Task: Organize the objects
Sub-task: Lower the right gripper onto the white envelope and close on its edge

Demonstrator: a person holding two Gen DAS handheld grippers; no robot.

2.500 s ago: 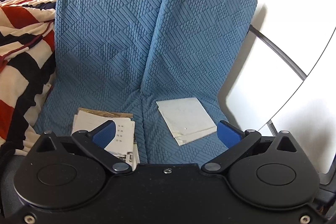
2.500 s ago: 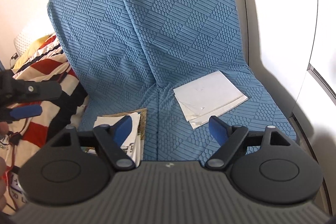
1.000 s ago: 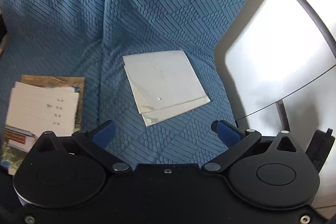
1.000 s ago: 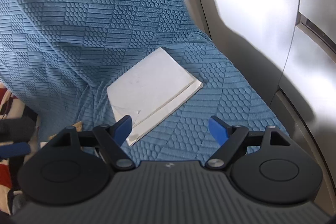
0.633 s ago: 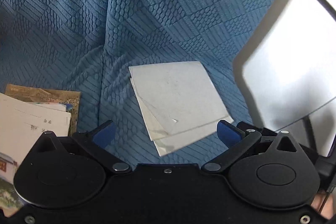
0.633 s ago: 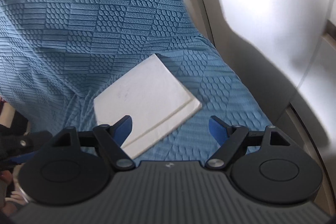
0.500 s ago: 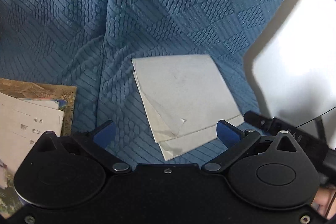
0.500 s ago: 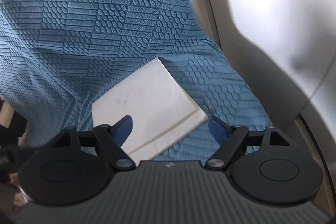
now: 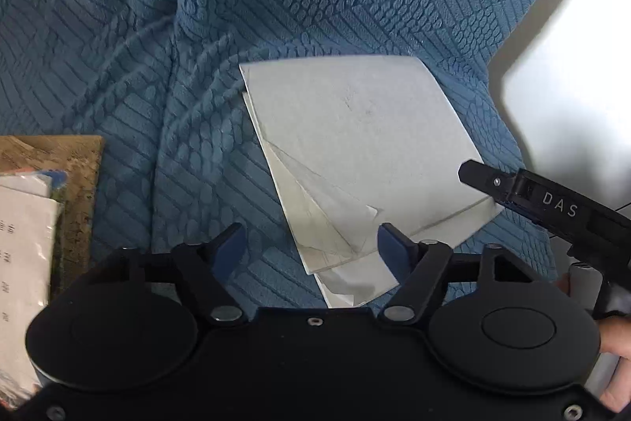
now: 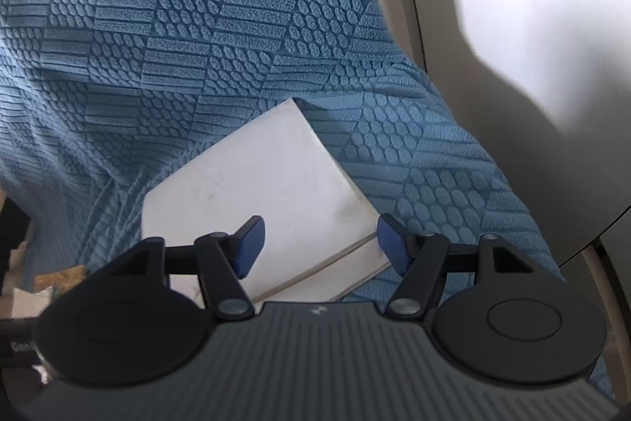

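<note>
Both pairs of tongs have come down toward the white papers on the blue textured seat cover, and both have just been closing partway; neither yet presses on anything.

Left wrist view: the left tongs now sit low over the near edge of the white paper stack, where a second ago they hung well above it. Their blue pads stand apart, narrower than before, with the stack's near left corner and its loose, splayed underlying sheets lying between and just ahead of them, untouched. The right tongs reach in from the right, their dark tip over the stack's right corner; whether it touches cannot be told. A second pile of printed papers lies at the left edge on a brown board, well apart from the white stack.

Right wrist view: the right tongs have closed in on the same white stack, which fills more of the frame than half a second ago. The pads are apart, with the stack's near right edge between them, the right pad just beside its corner. No clamping is evident.

Judgement: the approach is finished and a two-handed grasp of the stack is in preparation. The fanned lower sheets could slip free if only the top layer is caught.
</note>
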